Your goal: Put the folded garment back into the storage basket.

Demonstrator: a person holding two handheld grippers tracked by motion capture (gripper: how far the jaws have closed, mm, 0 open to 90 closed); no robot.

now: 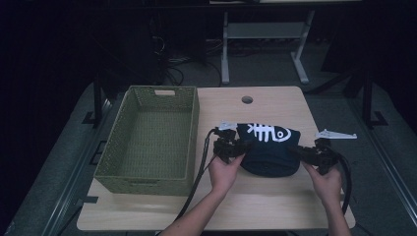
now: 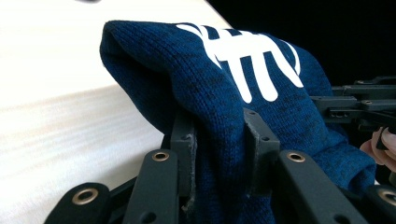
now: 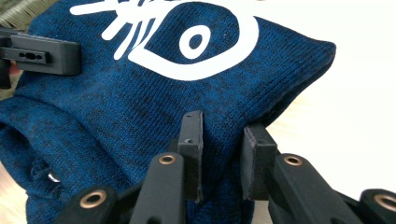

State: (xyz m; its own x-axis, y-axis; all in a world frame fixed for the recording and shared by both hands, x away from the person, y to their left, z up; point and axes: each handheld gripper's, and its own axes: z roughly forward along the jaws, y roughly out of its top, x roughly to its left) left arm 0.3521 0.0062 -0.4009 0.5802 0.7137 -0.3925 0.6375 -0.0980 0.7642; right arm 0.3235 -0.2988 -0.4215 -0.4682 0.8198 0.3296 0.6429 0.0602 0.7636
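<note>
A folded dark blue knit garment point(image 1: 269, 147) with a white fish-skeleton print sits between both grippers at the middle of the wooden table point(image 1: 275, 201). My left gripper point(image 1: 239, 150) is shut on the garment's left side; in the left gripper view its black fingers point(image 2: 184, 140) pinch a fold of the blue knit point(image 2: 219, 93). My right gripper point(image 1: 301, 152) is shut on the right side; in the right gripper view thick knit point(image 3: 140, 107) is clamped between its jaws point(image 3: 222, 154). The far gripper's black body point(image 3: 42, 56) shows at the upper left there.
An empty green woven basket point(image 1: 152, 140) stands on the left half of the table, close beside the left gripper. A cable hole point(image 1: 247, 100) lies near the table's far edge. Black cables trail off the near edge. Dark floor and desk legs lie beyond.
</note>
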